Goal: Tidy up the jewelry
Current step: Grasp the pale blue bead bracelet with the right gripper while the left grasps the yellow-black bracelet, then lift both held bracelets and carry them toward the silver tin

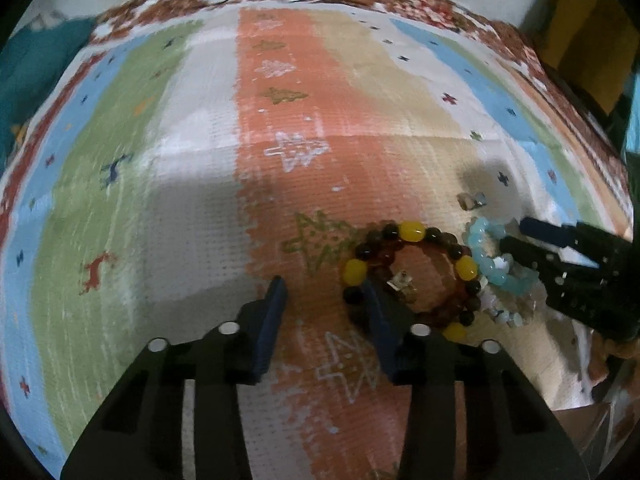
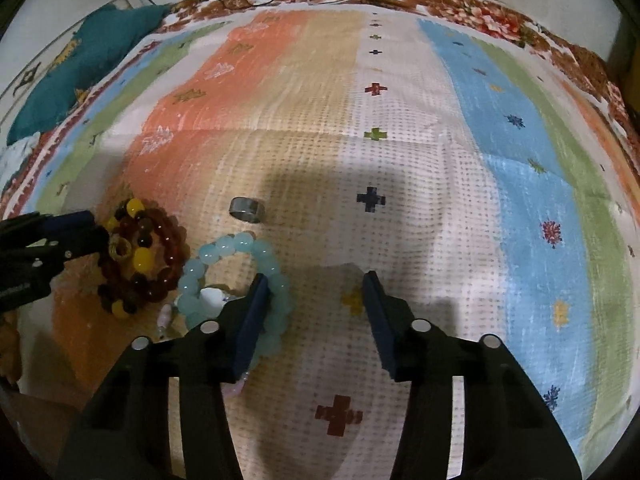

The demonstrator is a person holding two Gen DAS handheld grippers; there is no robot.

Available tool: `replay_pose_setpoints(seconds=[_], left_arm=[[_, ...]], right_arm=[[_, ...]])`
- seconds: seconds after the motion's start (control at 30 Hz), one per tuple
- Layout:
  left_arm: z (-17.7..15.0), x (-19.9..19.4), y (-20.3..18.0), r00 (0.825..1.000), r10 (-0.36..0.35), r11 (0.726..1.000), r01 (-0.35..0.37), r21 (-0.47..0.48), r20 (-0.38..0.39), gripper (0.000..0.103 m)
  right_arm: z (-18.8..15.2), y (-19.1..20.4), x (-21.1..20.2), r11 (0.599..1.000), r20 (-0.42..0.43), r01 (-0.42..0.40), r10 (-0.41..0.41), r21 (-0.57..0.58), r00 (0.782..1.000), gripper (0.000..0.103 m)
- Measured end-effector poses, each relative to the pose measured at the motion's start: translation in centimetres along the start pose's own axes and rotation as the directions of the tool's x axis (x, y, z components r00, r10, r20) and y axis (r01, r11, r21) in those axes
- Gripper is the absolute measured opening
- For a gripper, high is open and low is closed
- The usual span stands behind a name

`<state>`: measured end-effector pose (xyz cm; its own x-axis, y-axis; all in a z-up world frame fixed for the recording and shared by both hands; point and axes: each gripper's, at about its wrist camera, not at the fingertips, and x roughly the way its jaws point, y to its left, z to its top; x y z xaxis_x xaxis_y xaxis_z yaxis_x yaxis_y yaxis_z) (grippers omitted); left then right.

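- Jewelry sits in one cluster on the striped blanket (image 2: 400,160): a brown-and-yellow bracelet (image 1: 412,276), a blue bracelet (image 2: 236,280) just beside it, a small gold ring (image 2: 121,249) inside the brown loop, a metal ring (image 2: 247,209) slightly apart.
- More small pale beads lie under the blue loop; too blurred to name.
- Left gripper (image 1: 324,300): fingers wide apart, holding nothing. Its right finger overlaps the brown bracelet's near rim.
- Right gripper (image 2: 316,296): fingers wide apart, holding nothing. Its left finger overlaps the blue bracelet's right arc; contact cannot be told.
- Risk: the pieces lie so close that closing on one may drag its neighbour.
- Risk: round beads could roll out of a flat-finger pinch.
- Risk: soft blanket may bunch under the fingers; the gold ring could be flicked away.
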<state>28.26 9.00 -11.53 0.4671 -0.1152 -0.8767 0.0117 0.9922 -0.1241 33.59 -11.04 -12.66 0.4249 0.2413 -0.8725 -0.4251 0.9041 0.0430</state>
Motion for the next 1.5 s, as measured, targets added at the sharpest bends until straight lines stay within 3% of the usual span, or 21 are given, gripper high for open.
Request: replay_pose_setpoints(seconds=[0.13,0.2,0.33,0.73,1.5], left_arm=[[0.0,0.0,-0.4,0.999,-0.037,0.999,0.037,0.007,-0.020,0.011],[-0.1,0.1,-0.6,0.999,-0.047,0.999,0.047,0.006,-0.022,0.010],[-0.3,0.0,-0.9,0.999,-0.043,0.999,0.043,0.019,-0.017,0.009],[0.7,-5.1,-1.8,0.988,-0.124,0.992,0.123,0.018,0.094,0.009],[0.3,-9.0,-3.2,0.970,-0.158,0.987,0.152,0.044,0.185,0.009]], right_arm=[[-0.1,0.0,0.0,1.000,-0.005,-0.018,0.018,-0.007,1.000,0.029],[0.0,-0.2,0.0,0.999,-0.008,-0.032,0.032,0.000,0.999,0.017],[-0.2,-0.1,-0.2,0.999,-0.008,-0.042,0.042,-0.011,0.999,0.012],[0.1,0.9,-3.1,0.996,0.045,-0.080,0.082,-0.027,0.996,0.012],[-0.8,2.1,-7.5,0.991,0.119,-0.119,0.125,-0.059,0.985,0.012]])
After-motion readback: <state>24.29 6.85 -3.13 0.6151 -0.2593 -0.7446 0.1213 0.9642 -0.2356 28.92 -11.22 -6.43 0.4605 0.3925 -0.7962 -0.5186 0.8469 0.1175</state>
